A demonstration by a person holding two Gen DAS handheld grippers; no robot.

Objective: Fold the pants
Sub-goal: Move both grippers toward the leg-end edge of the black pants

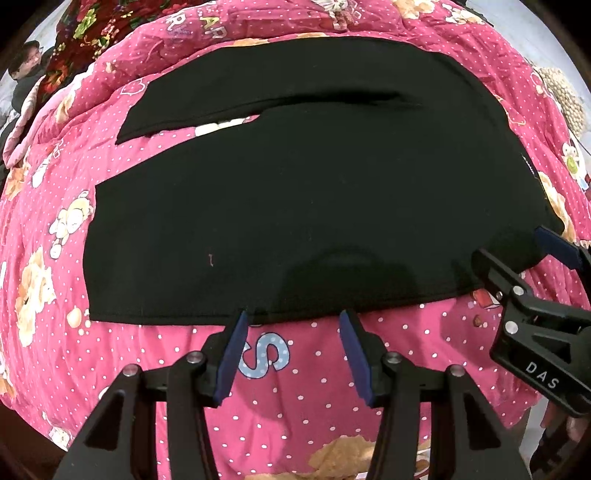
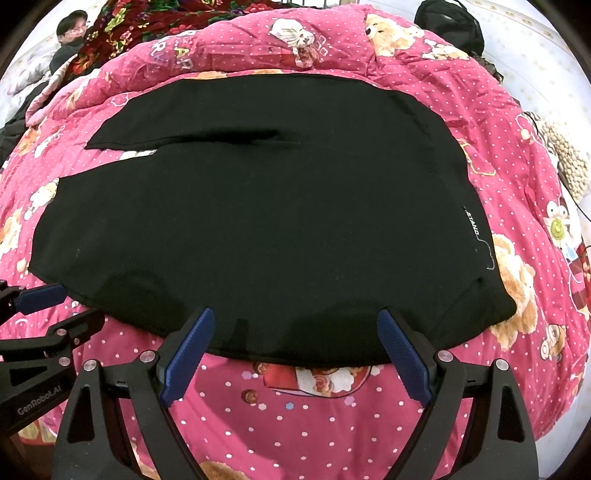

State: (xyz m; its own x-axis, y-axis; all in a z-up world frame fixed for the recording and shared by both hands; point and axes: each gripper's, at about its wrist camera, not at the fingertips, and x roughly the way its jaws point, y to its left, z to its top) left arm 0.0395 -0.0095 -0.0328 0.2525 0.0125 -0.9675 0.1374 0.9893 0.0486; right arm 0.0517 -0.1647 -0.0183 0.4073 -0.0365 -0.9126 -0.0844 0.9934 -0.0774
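Note:
Black pants (image 1: 295,199) lie flat on a pink quilt (image 1: 295,376), legs pointing left and waist to the right. They also show in the right wrist view (image 2: 266,221), with a small label (image 2: 472,223) near the waist. My left gripper (image 1: 293,314) is open, its blue fingertips at the near hem of the pants. My right gripper (image 2: 295,314) is open, its fingertips at the near edge by the waist. It also shows in the left wrist view (image 1: 517,254), and the left gripper shows in the right wrist view (image 2: 59,306).
The pink quilt (image 2: 295,406) with bear prints covers a bed. A person (image 2: 70,33) sits at the far left beside a red floral blanket (image 2: 140,26). A black bag (image 2: 450,22) lies at the far right. A beaded cushion (image 2: 569,158) lies at the right edge.

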